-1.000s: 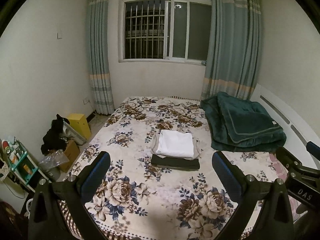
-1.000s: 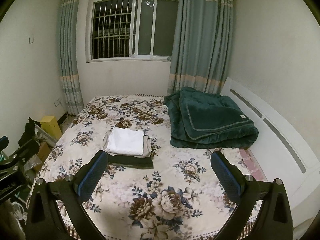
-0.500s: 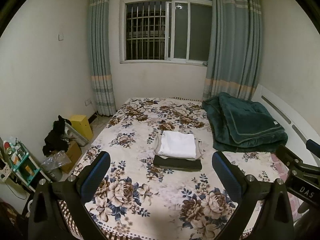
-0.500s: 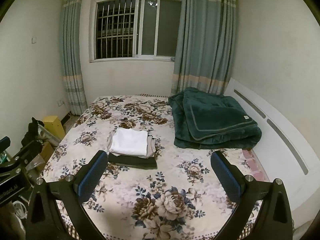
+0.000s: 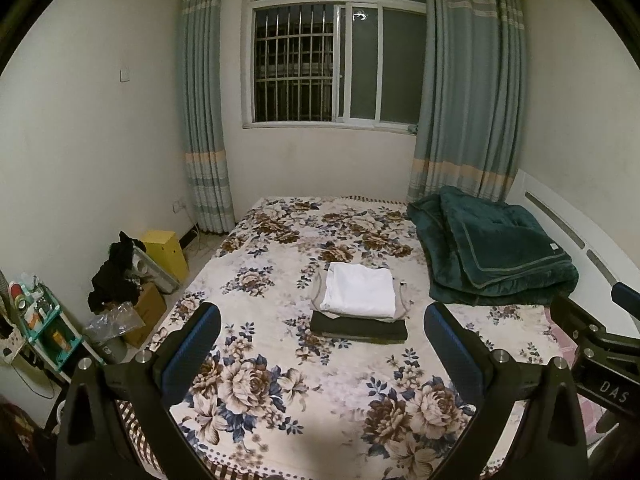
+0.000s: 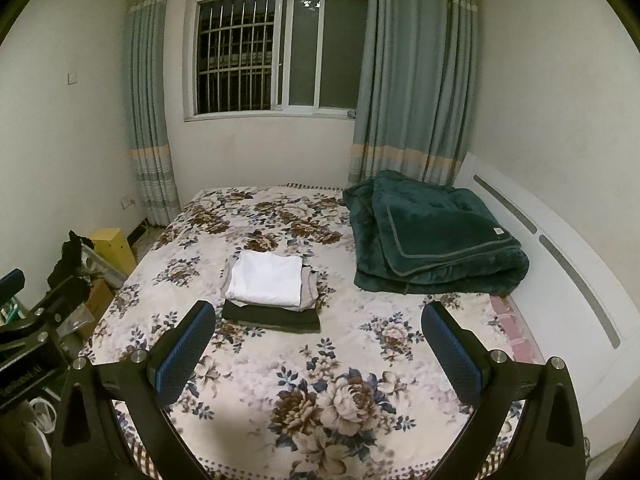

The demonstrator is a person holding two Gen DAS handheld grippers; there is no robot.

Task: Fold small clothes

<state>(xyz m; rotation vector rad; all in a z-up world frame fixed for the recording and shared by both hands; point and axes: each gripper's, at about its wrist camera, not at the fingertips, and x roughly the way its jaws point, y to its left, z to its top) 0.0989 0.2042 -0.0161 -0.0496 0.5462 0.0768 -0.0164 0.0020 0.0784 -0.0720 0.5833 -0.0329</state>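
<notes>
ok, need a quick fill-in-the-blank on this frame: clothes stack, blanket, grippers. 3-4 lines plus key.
1. The top piece of the folded stack is ____ in colour.
2. The bottom piece of the stack, a dark garment, lies directly on the floral ____.
3. The green blanket sits on the stack's ____ side in both views.
4. The left gripper and right gripper are both ____, holding nothing.

Missing words: white; bedspread; right; open

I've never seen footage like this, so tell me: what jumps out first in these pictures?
A floral bedspread fills the room, with a neat stack of folded clothes lying at its middle, white on top, dark below. A folded green blanket sits at the bed's right side by the headboard. In front, the open left gripper and right gripper frame each view, holding nothing.
</notes>
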